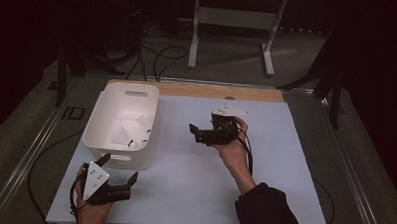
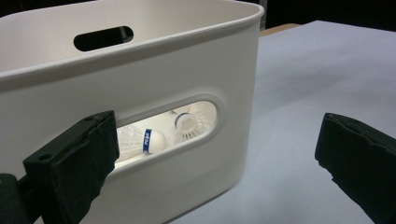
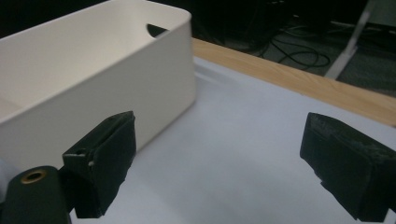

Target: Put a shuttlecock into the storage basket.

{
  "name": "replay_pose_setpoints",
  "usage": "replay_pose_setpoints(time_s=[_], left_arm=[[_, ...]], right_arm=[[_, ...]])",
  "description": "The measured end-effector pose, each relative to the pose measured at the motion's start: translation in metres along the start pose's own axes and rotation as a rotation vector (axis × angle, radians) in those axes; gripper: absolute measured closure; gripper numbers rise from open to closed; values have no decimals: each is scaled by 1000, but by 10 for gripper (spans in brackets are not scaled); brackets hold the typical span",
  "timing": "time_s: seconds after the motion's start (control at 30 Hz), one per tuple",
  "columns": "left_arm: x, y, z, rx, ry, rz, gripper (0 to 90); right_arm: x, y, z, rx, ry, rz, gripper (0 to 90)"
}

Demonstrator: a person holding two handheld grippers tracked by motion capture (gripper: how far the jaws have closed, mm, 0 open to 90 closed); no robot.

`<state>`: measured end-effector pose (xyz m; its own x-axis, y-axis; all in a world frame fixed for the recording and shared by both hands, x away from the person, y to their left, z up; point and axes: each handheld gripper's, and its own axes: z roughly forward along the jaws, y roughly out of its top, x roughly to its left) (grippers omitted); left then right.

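A white plastic bin [image 1: 100, 119] with handle slots stands on the left of the pale table. White shuttlecocks [image 1: 128, 132] lie inside it. Through the near handle slot, two shuttlecocks [image 2: 152, 140] with blue bands on their corks show. My left gripper [image 1: 119, 168] rests near the table's front left, just in front of the bin's near wall [image 2: 140, 70], open and holding nothing. My right gripper [image 1: 194, 133] hovers mid-table to the right of the bin, pointing left toward it, also open and holding nothing. The bin's side wall [image 3: 93, 79] lies beyond its jaws.
The table sheet [image 1: 265, 144] spreads wide to the right of the bin. A wooden strip [image 1: 212, 90] runs along the far edge. On the floor beyond lie cables [image 1: 158, 55], and the white legs of a stand [image 1: 229, 23] rise there.
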<state>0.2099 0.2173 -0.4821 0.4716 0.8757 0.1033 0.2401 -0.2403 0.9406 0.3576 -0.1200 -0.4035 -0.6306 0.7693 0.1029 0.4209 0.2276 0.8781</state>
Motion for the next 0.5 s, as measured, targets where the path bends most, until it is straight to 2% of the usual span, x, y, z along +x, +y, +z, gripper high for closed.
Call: replay_pose_setpoints(time_s=[0.1, 0.17, 0.43, 0.5], left_arm=[[0, 0, 0, 0, 0, 0, 2], [0, 0, 0, 3, 0, 1, 2], [-1, 0, 1, 5, 1, 0, 2], [-1, 0, 1, 5, 0, 1, 2]], right_arm=[[-6, -5, -5, -4, -11, 10, 109], [-13, -12, -12, 2, -48, -2, 109], [-27, -30, -29, 2, -77, 14, 109], [-32, -37, -37, 4, -103, 10, 109]])
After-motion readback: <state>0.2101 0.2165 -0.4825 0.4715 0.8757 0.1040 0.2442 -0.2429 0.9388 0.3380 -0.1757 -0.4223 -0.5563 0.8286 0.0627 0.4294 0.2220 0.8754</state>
